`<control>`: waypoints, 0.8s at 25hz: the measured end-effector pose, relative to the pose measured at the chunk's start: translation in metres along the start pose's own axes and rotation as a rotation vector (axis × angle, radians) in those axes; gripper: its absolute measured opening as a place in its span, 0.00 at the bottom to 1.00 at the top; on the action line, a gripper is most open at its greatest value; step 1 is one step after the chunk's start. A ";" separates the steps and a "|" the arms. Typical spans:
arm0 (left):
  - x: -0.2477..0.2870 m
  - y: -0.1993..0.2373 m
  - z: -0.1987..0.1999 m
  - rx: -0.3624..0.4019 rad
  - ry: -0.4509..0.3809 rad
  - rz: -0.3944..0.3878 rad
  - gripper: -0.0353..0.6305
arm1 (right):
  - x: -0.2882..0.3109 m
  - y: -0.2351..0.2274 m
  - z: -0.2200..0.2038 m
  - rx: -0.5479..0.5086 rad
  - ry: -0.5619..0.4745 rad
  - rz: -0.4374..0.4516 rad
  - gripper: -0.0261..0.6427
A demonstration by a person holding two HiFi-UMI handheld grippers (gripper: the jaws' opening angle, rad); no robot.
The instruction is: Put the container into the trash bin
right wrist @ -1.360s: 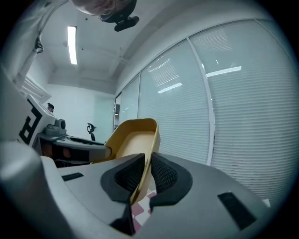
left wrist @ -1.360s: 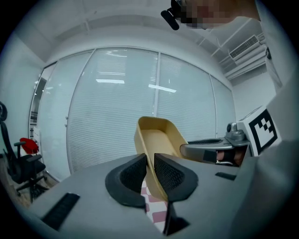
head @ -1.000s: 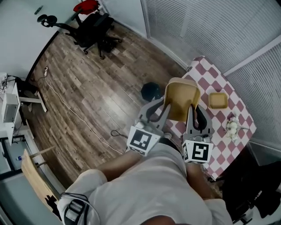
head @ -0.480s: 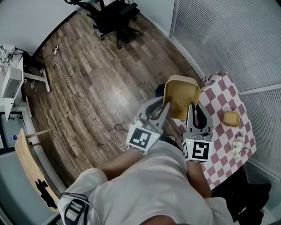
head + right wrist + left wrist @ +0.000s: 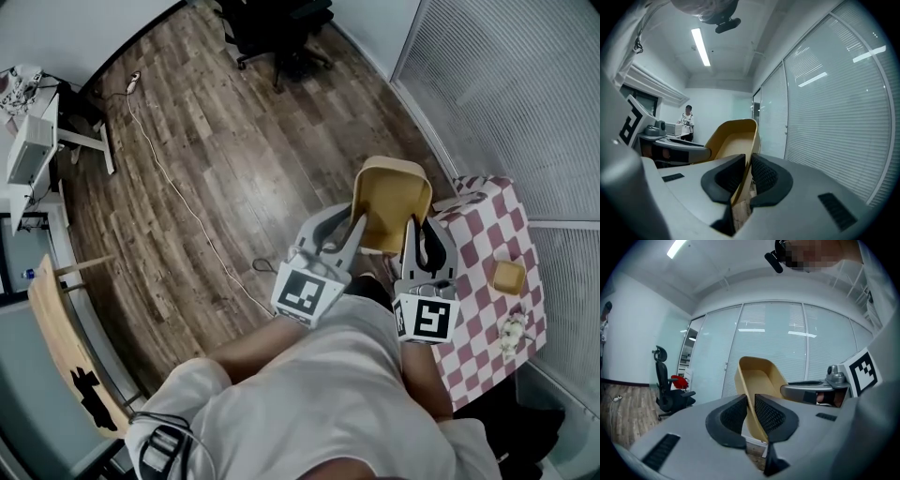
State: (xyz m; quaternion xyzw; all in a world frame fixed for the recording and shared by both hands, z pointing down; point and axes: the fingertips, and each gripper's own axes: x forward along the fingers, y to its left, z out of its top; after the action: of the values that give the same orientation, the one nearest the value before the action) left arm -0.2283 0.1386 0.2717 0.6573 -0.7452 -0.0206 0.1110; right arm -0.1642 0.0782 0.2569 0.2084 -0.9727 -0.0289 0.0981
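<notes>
Head view: a wood-plank floor (image 5: 234, 159) fills most of the frame, with a black office chair (image 5: 281, 23) far ahead of my jaws at the top edge. The tan container (image 5: 391, 202) hangs in the air between my two grippers. My left gripper (image 5: 351, 231) grips its left wall and my right gripper (image 5: 413, 236) its right wall. The checked worktop (image 5: 487, 281), which lay right beside my jaws a second ago, has slid off to the right and behind them, so I have swung away from it with the load. The dark round trash bin that showed just ahead of the jaws earlier is not in sight now. It may be hidden under the container.

Left gripper view: a glass wall with blinds (image 5: 773, 343) is beyond. My jaws are clamped on the container's (image 5: 761, 380) thin wall, with the tub standing up past them.

Right gripper view: blinds (image 5: 834, 108) run along the right, and a person (image 5: 687, 123) stands far off. These jaws pinch the opposite wall of the container (image 5: 733, 138).

The carry looks under way, and I judge the drop is still to come.
</notes>
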 end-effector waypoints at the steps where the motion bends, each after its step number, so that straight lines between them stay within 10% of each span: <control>1: -0.001 0.004 0.000 -0.002 0.001 0.002 0.16 | 0.003 0.003 0.000 -0.001 0.003 0.004 0.13; 20: 0.026 0.012 0.006 -0.008 0.004 0.010 0.16 | 0.025 -0.015 -0.003 0.017 0.012 0.008 0.13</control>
State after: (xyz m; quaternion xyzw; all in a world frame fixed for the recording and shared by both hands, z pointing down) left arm -0.2442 0.1140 0.2717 0.6531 -0.7481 -0.0216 0.1153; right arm -0.1798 0.0538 0.2626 0.2055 -0.9731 -0.0188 0.1025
